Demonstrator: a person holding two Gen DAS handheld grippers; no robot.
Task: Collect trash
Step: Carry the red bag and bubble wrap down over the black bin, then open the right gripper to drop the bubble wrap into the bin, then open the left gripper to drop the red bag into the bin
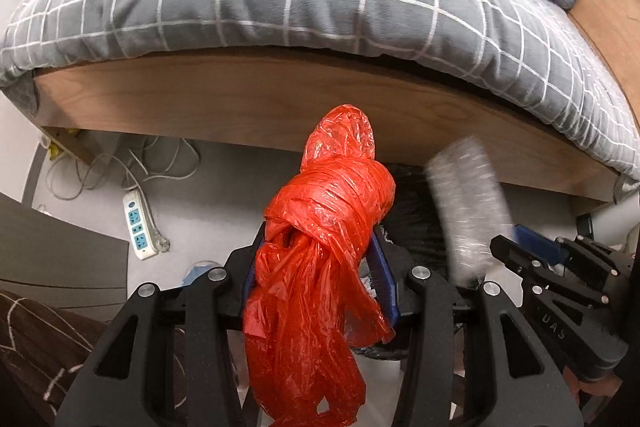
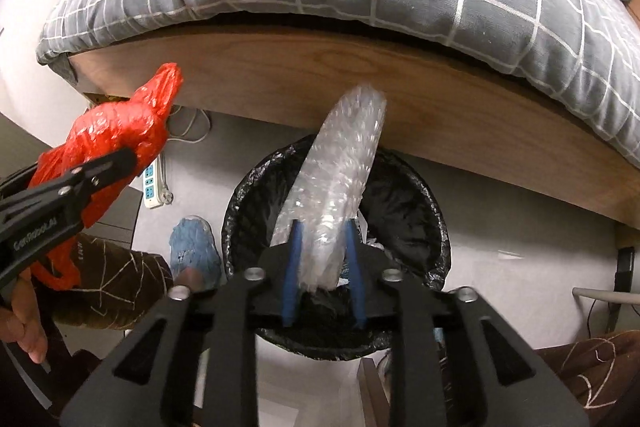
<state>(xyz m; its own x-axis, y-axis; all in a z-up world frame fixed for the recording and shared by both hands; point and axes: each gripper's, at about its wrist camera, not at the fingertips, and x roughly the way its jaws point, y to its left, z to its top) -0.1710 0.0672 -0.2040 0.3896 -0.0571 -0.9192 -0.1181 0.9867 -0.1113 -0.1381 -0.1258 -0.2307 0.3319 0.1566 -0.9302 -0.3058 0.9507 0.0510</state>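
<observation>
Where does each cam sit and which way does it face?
Left wrist: on the left hand-held gripper, looking steeply down along its fingers at the knotted red plastic bag they clamp; the bed frame beyond. No body visible.
Right wrist: on the right hand-held gripper, looking down into the black-lined bin; bubble wrap between its blue pads; a hand and slippered foot show.
Shared: bed, red bag, bubble wrap, power strip, each other's gripper.

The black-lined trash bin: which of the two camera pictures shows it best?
The right wrist view. There the trash bin sits below the right gripper, most of its round rim and black liner visible. In the left wrist view only a dark sliver of it shows behind the red plastic bag.
</observation>
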